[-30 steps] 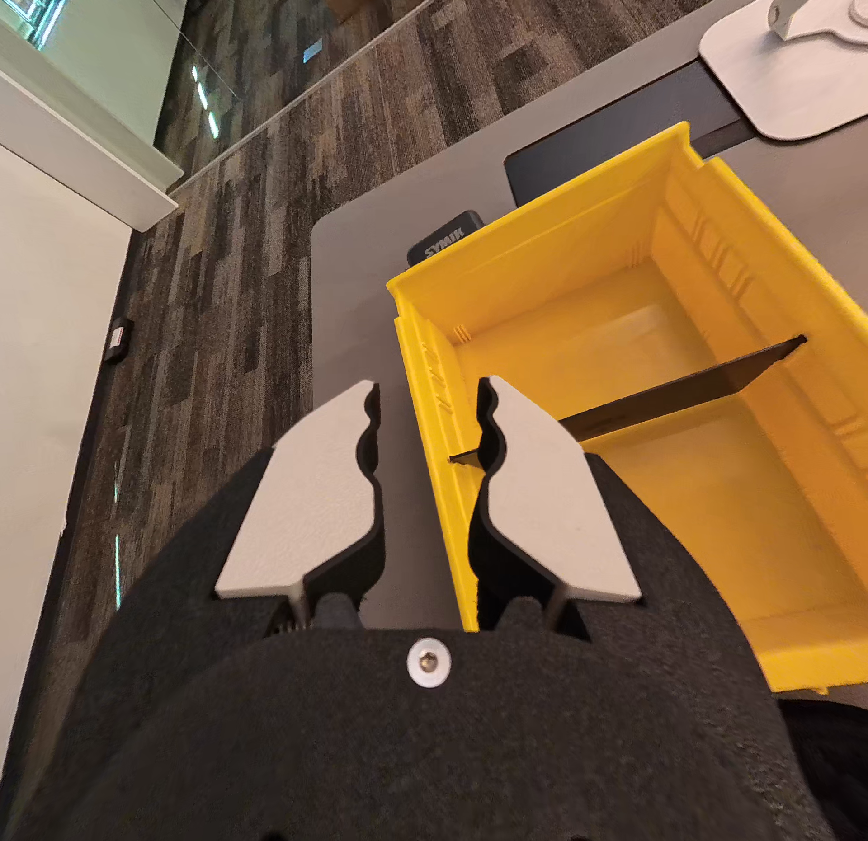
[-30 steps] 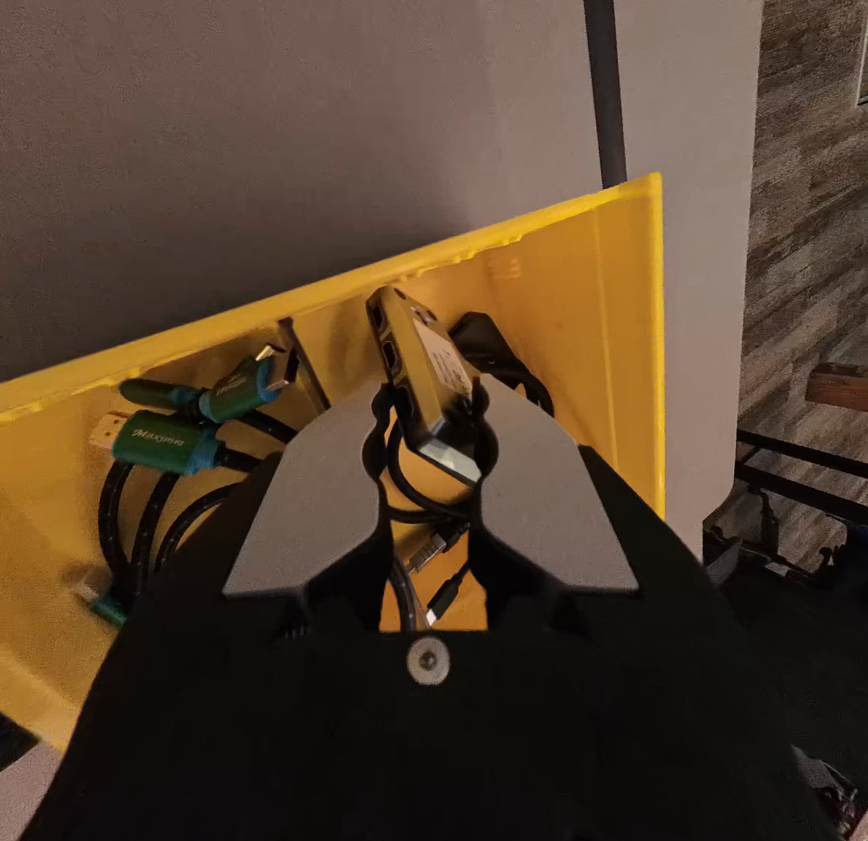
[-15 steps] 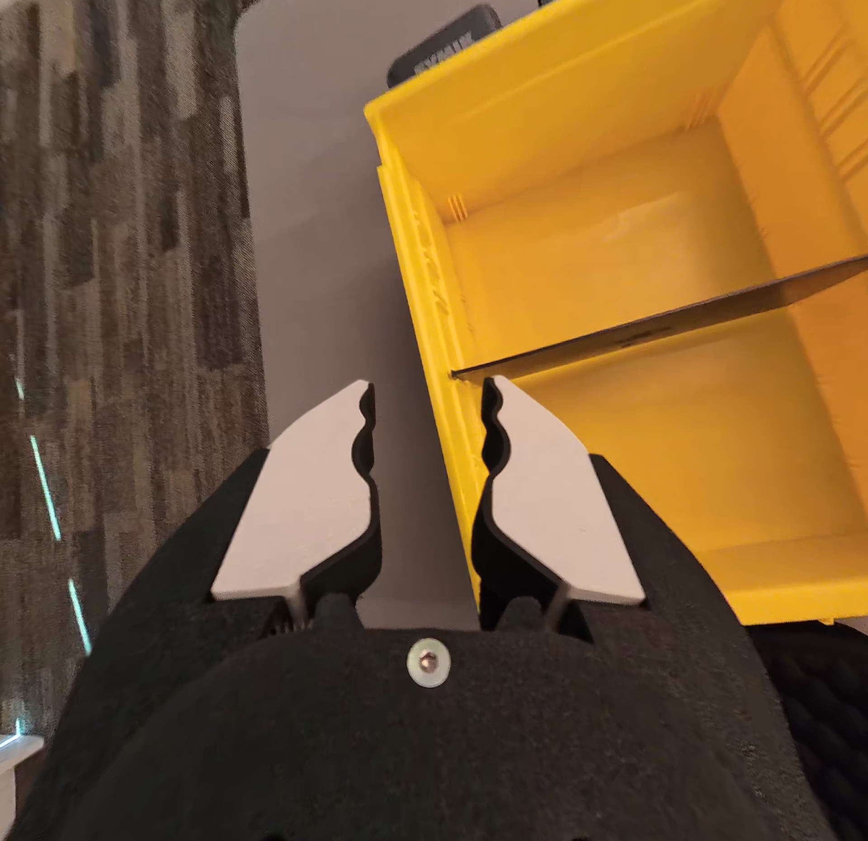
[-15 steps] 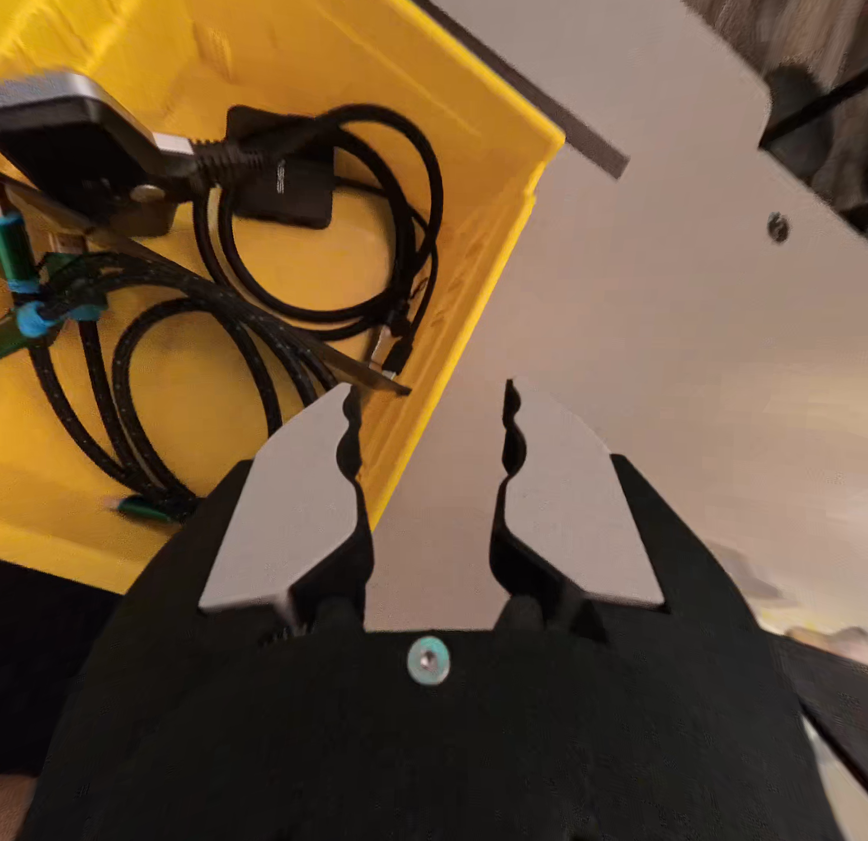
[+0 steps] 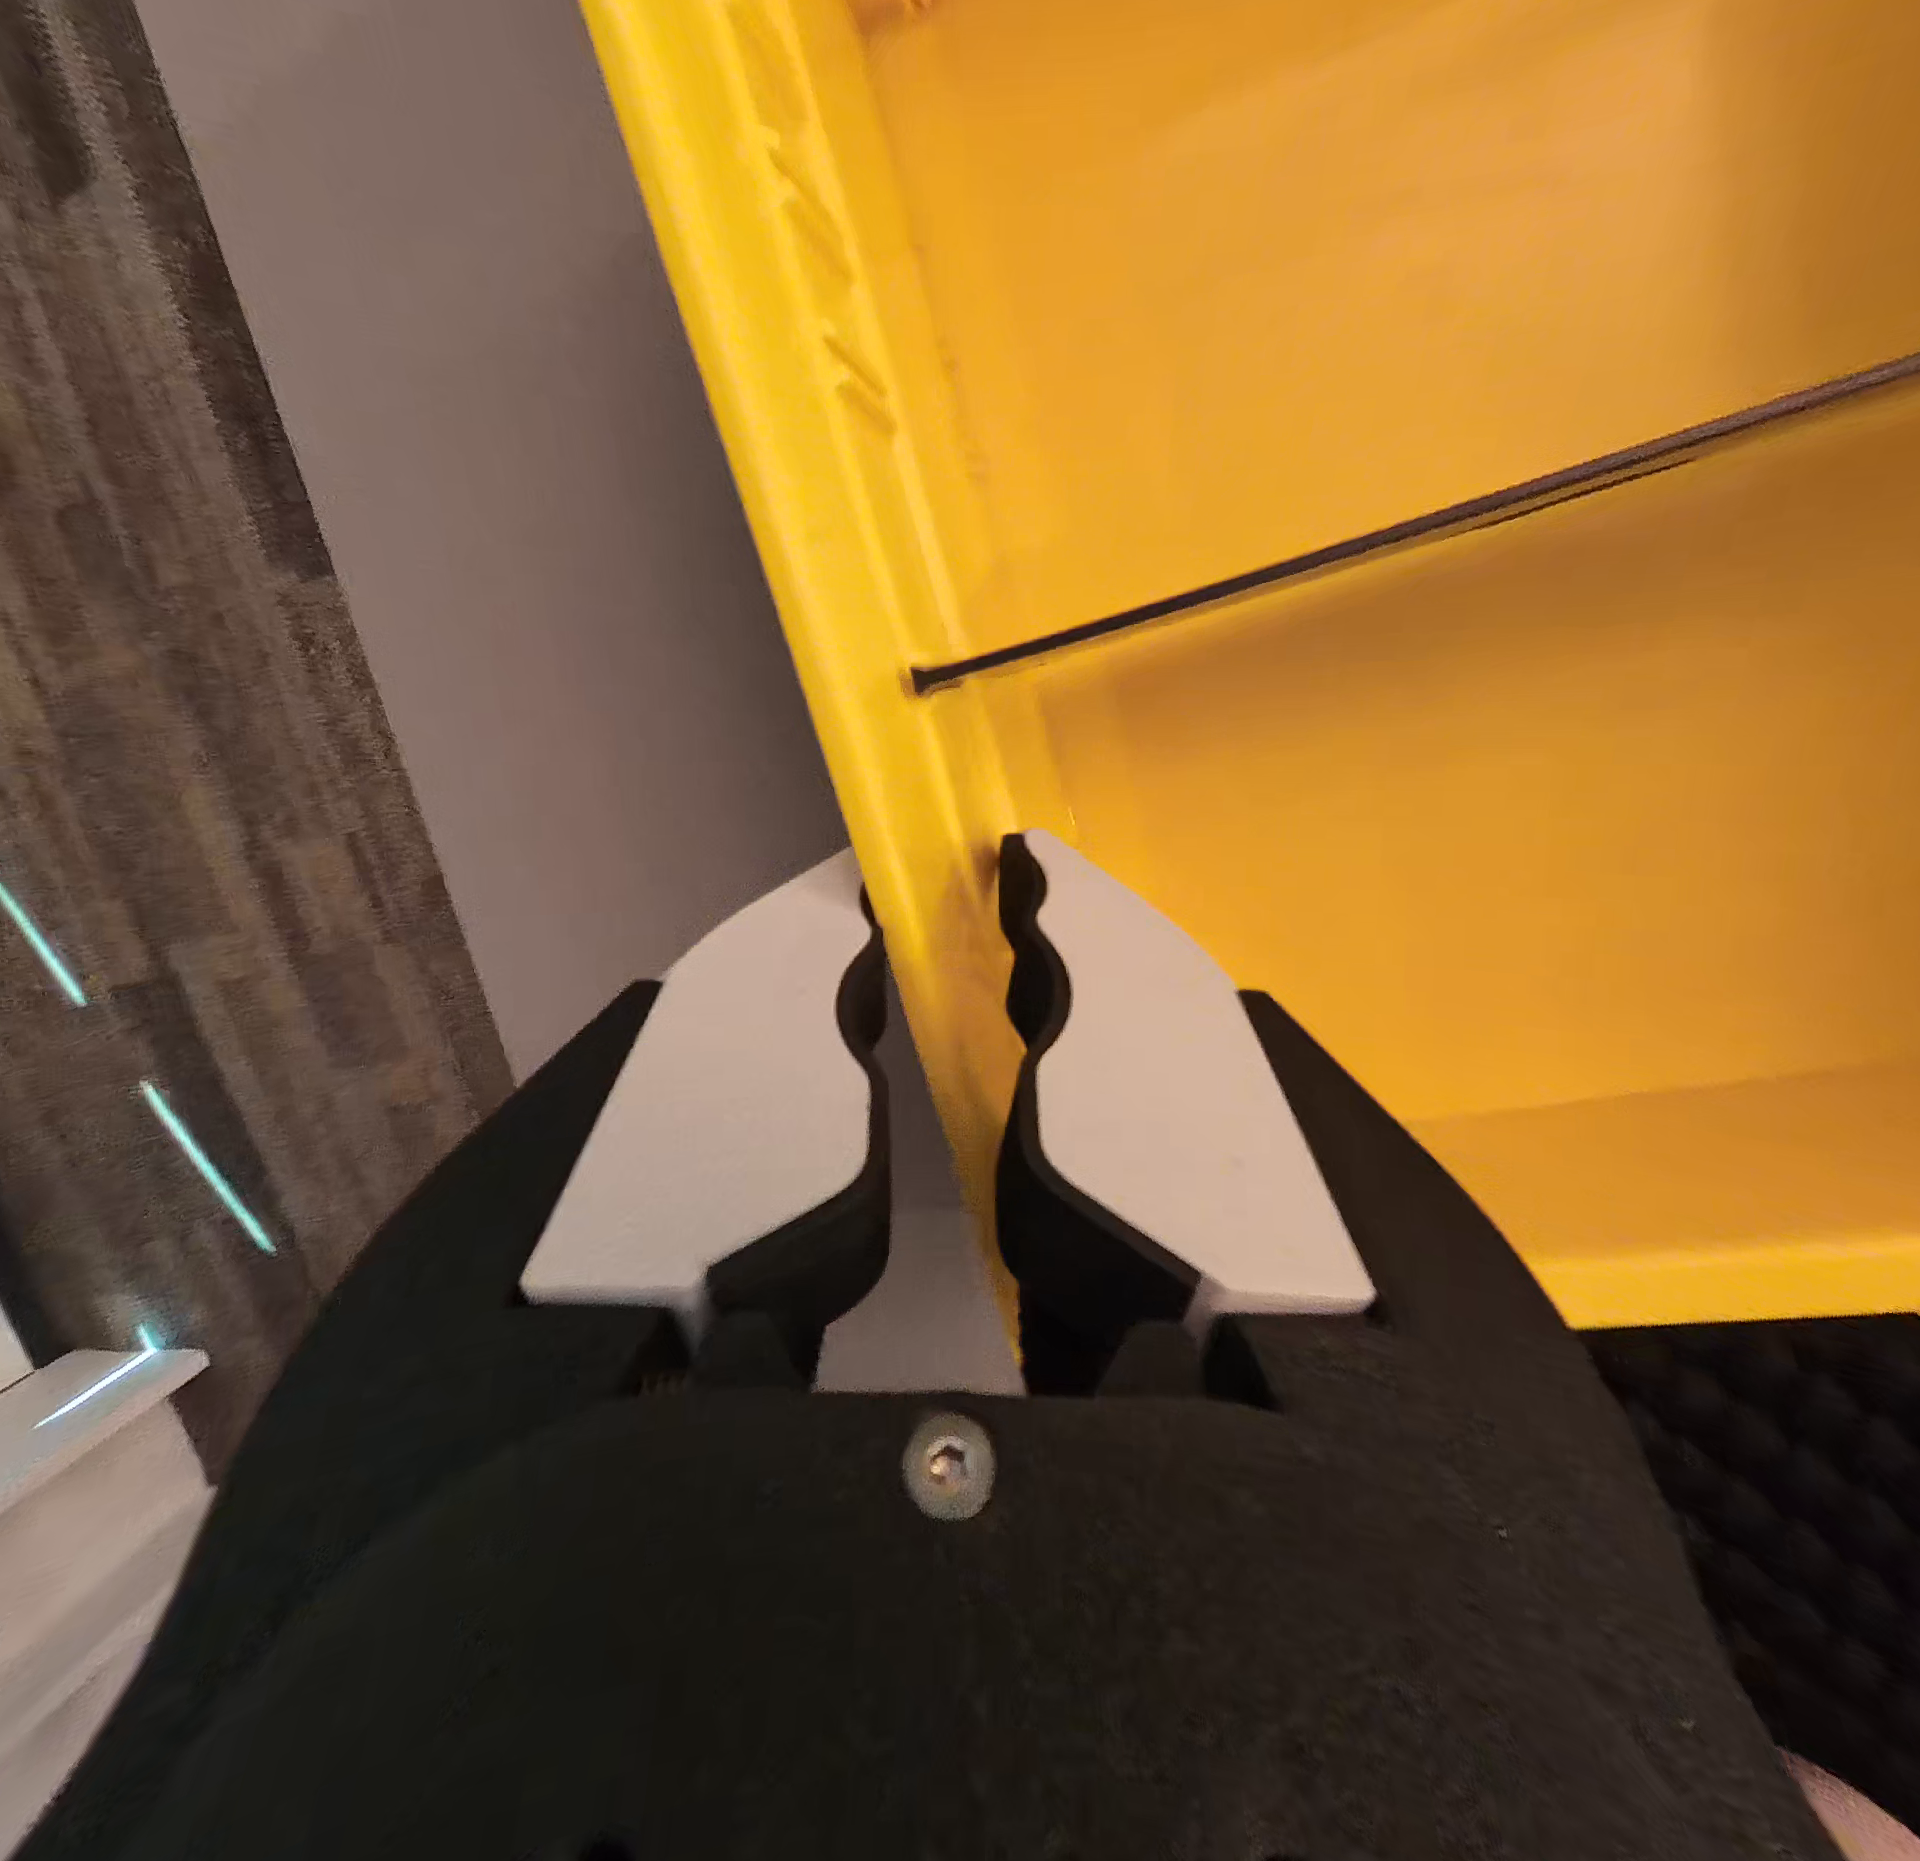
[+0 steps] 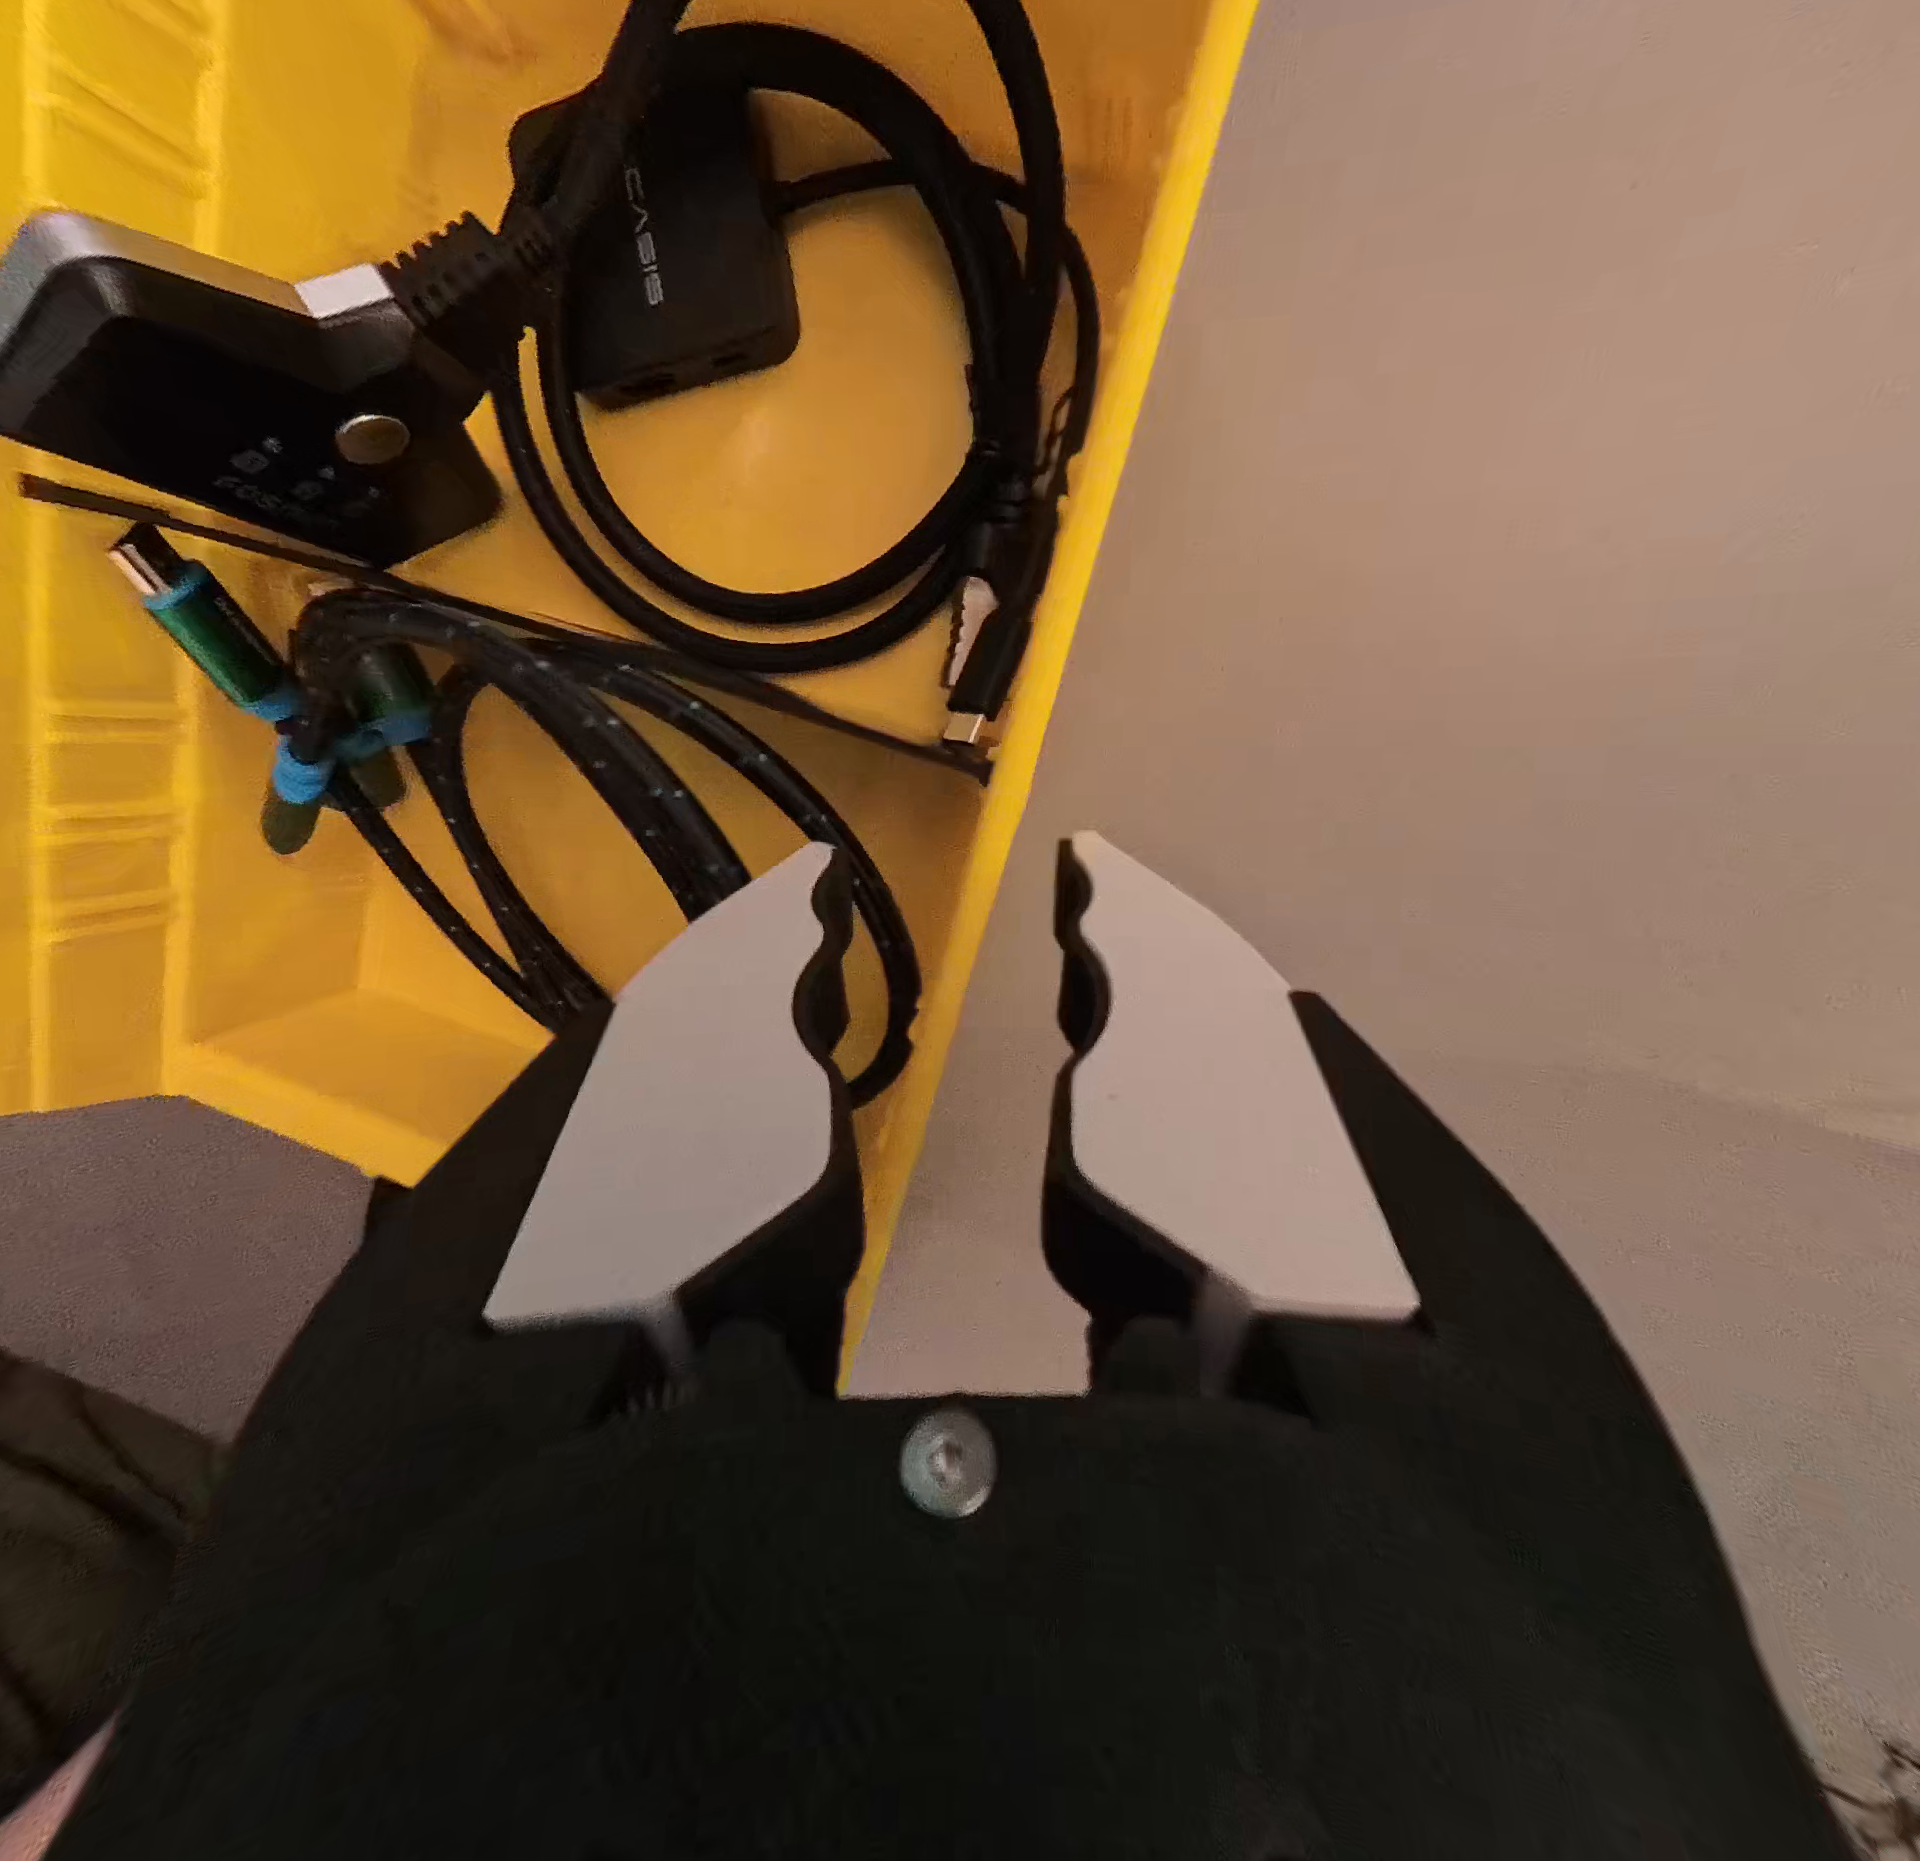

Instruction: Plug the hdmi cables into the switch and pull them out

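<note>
Tongs gape, each straddling a yellow bin wall.

Your left tool straddles the bin wall low in the frame — one finger outside over the tabletop, one inside. A divider crosses that bin toward the right edge. Your right tool straddles another bin wall. Inside, at upper left, the switch lies above a divider — the hdmi cables below it, an adapter at top centre.
</note>
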Available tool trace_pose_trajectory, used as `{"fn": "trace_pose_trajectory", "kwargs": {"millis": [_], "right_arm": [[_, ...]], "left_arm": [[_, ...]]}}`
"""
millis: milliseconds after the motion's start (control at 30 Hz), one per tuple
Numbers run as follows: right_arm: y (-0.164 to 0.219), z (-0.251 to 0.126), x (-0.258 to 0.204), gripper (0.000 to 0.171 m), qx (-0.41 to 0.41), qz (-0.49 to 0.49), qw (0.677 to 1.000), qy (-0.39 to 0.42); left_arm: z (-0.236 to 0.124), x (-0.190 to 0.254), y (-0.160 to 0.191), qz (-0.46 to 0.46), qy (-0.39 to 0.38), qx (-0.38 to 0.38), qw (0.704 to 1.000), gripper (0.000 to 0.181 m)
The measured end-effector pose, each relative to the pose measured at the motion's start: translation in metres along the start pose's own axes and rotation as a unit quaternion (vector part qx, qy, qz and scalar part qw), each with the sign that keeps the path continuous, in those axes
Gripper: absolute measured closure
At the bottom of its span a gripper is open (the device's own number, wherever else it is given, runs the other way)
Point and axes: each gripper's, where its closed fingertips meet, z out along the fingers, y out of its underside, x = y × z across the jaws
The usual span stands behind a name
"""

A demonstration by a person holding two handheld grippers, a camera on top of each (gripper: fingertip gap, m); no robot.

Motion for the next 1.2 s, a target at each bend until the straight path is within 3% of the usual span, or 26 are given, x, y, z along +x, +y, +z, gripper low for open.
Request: {"fn": "trace_pose_trajectory", "kwargs": {"millis": [33, 100, 133, 333, 433, 567, 733, 933, 1133, 1200], "right_arm": [[0.000, 0.002, -0.004, 0.139, -0.002, 0.011, 1.000, -0.022], [0.000, 0.003, -0.005, 0.146, -0.004, 0.025, 0.999, -0.041], [0.001, 0.004, 0.001, 0.160, -0.005, 0.023, 1.000, -0.019], [0.000, 0.006, 0.004, 0.165, -0.042, 0.029, 0.998, 0.026], [-0.004, 0.013, -0.010, 0.165, -0.065, 0.019, 0.997, 0.034], [-0.008, 0.022, -0.039, 0.164, -0.102, -0.008, 0.994, 0.037], [-0.014, 0.035, -0.080, 0.162, -0.141, -0.046, 0.987, 0.065], [-0.021, 0.048, -0.122, 0.158, -0.159, -0.107, 0.977, 0.090], [-0.025, 0.055, -0.141, 0.152, -0.158, -0.143, 0.971, 0.111], [-0.029, 0.049, -0.140, 0.150, -0.151, -0.148, 0.970, 0.119]], "left_arm": [[0.000, 0.000, 0.000, 0.003, -0.002, -0.001, 1.000, 0.163], [0.000, 0.000, -0.001, 0.006, -0.007, -0.004, 1.000, 0.163], [0.000, 0.000, -0.001, 0.011, -0.009, -0.004, 1.000, 0.163], [-0.004, 0.028, -0.009, 0.062, 0.009, -0.016, 0.998, 0.162], [-0.008, 0.053, -0.014, 0.086, 0.010, -0.038, 0.996, 0.161], [-0.014, 0.089, -0.023, 0.041, 0.008, -0.081, 0.996, 0.162], [-0.022, 0.130, -0.030, 0.067, 0.020, -0.083, 0.994, 0.162], [-0.028, 0.147, -0.023, 0.068, -0.011, -0.107, 0.992, 0.158], [-0.035, 0.167, -0.016, 0.092, 0.019, -0.120, 0.988, 0.157], [-0.037, 0.164, -0.015, 0.114, 0.011, -0.126, 0.985, 0.146]]}}
